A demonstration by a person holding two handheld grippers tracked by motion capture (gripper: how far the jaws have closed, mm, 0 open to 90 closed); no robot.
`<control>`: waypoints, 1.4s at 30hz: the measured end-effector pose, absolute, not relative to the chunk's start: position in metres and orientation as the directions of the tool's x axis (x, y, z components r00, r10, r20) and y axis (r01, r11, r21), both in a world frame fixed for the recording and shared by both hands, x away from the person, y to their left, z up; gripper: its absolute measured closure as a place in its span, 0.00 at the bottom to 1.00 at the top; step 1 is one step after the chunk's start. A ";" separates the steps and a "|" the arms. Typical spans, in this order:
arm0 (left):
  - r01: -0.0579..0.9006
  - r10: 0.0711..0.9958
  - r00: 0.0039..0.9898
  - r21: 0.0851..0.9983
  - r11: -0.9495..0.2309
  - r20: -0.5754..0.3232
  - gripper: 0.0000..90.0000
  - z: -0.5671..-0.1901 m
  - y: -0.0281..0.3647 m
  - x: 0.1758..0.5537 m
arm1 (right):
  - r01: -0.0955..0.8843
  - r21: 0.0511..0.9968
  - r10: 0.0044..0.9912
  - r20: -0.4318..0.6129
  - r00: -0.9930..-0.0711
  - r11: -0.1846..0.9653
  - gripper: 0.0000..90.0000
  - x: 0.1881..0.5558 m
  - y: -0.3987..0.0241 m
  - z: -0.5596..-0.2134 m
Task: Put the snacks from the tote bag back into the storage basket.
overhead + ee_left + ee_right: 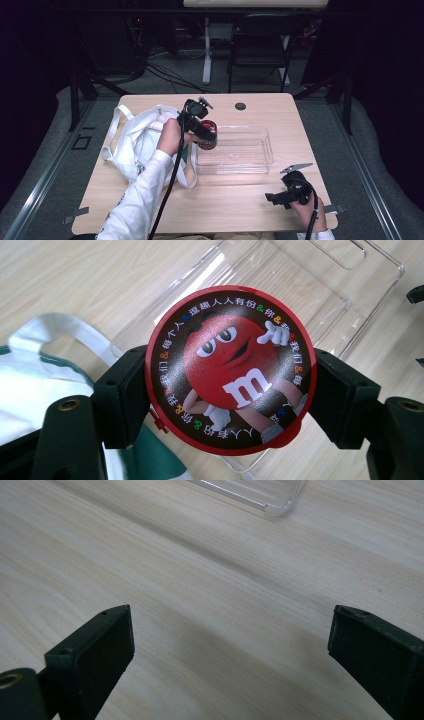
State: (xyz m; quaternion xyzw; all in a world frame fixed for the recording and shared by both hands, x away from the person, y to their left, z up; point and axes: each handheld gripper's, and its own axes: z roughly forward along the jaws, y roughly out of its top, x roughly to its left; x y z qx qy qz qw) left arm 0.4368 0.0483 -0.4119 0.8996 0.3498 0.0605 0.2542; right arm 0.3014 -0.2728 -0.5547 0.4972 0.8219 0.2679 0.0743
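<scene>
Here, left tool (230, 390) clamping red tin (230, 370), above apparently empty clear tray (260, 150).

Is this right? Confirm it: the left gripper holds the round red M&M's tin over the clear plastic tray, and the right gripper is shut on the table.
One thing is wrong: the right gripper is open, not shut. The right gripper view shows its jaws wide apart over the bare wooden table. The rest stands: the left gripper clamps the round red M&M's tin over the clear plastic tray.
</scene>
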 end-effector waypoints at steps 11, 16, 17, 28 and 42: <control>0.600 0.650 0.755 0.488 -0.634 -0.084 0.29 -0.430 0.042 0.431 | 0.779 0.511 0.856 0.146 -0.495 0.363 0.05 0.301 -0.272 -0.555; 0.613 0.654 0.750 0.475 -0.631 -0.099 0.29 -0.440 0.041 0.430 | 0.782 0.506 0.856 0.148 -0.495 0.365 0.05 0.301 -0.272 -0.554; 0.612 0.653 0.750 0.477 -0.631 -0.100 0.29 -0.443 0.041 0.430 | 0.782 0.506 0.856 0.148 -0.495 0.364 0.05 0.301 -0.272 -0.554; 0.638 0.668 0.736 0.446 -0.628 -0.113 0.29 -0.466 0.036 0.427 | 0.781 0.508 0.856 0.147 -0.495 0.364 0.05 0.301 -0.273 -0.554; 0.655 0.683 0.724 0.409 -0.635 -0.099 0.29 -0.485 0.035 0.424 | 0.781 0.510 0.857 0.147 -0.493 0.361 0.05 0.301 -0.273 -0.554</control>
